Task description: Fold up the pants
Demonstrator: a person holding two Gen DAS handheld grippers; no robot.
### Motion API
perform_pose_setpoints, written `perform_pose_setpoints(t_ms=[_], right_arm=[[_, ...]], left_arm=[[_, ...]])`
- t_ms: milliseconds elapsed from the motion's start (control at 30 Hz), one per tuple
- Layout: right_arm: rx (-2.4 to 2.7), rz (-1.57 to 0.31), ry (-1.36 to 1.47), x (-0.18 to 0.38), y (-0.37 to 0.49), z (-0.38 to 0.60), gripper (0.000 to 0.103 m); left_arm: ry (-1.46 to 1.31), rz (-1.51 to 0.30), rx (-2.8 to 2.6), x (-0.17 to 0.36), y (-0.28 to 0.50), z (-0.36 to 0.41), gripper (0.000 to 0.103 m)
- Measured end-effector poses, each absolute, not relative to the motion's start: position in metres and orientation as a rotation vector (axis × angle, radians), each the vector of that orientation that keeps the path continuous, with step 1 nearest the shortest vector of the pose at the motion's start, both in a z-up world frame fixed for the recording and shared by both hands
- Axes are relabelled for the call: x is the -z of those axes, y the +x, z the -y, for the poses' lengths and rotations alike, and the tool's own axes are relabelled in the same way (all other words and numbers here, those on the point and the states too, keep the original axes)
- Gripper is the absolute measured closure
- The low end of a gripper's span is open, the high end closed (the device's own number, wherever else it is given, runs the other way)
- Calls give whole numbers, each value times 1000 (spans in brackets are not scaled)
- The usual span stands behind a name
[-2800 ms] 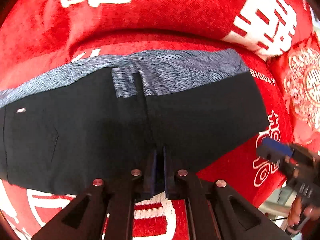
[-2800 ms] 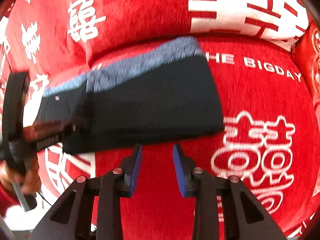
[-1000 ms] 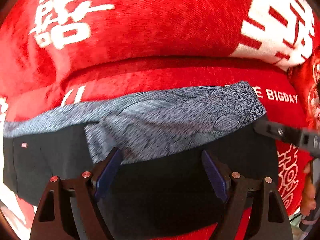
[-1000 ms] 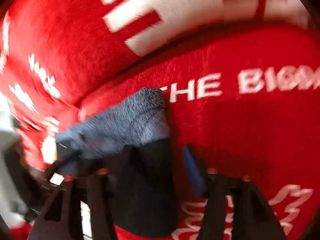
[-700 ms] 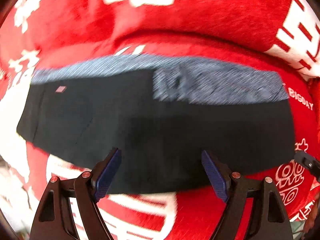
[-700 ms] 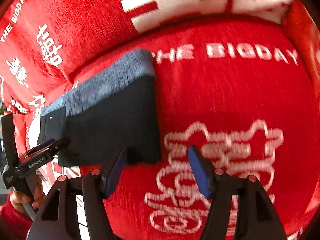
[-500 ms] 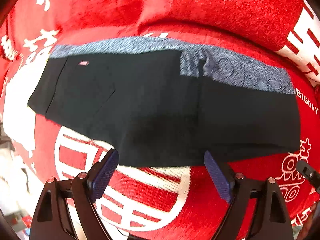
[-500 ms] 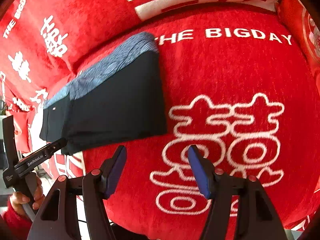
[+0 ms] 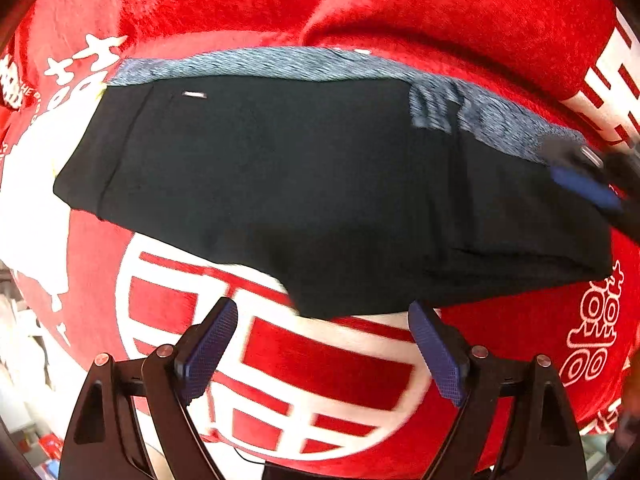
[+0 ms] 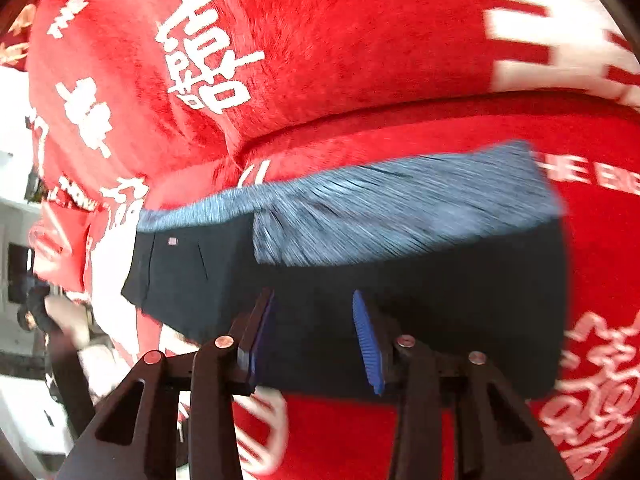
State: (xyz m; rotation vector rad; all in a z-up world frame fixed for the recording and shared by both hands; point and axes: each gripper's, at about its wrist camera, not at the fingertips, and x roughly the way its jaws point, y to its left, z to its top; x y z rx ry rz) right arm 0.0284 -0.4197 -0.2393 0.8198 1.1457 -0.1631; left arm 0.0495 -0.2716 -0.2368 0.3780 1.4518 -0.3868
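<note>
- The black pants [image 9: 320, 184], folded with the grey waistband [image 9: 280, 65] along the far edge, lie flat on the red sofa seat [image 9: 328, 364].
- Left hand-held gripper [image 9: 322, 344]: released, pads wide apart over the seat just short of the pants' near edge, holding nothing.
- Right hand-held gripper [image 10: 314, 330]: its jaws have just been closing; they hover over the pants, not gripping them.
- The red cover carries white characters; a back cushion [image 10: 320, 40] rises behind.
</note>
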Motion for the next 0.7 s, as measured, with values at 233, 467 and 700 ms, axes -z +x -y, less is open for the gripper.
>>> perform_pose_setpoints(t_ms=[233, 467, 700], right_arm=[[236, -1222, 760, 271, 74, 377, 60], [243, -1315, 611, 256, 64, 336, 60], [208, -1352, 478, 233, 72, 289, 43]], left_arm=[[355, -1445, 395, 232, 84, 217, 15], [251, -1488, 355, 238, 113, 174, 15], [172, -1502, 352, 239, 136, 150, 15]])
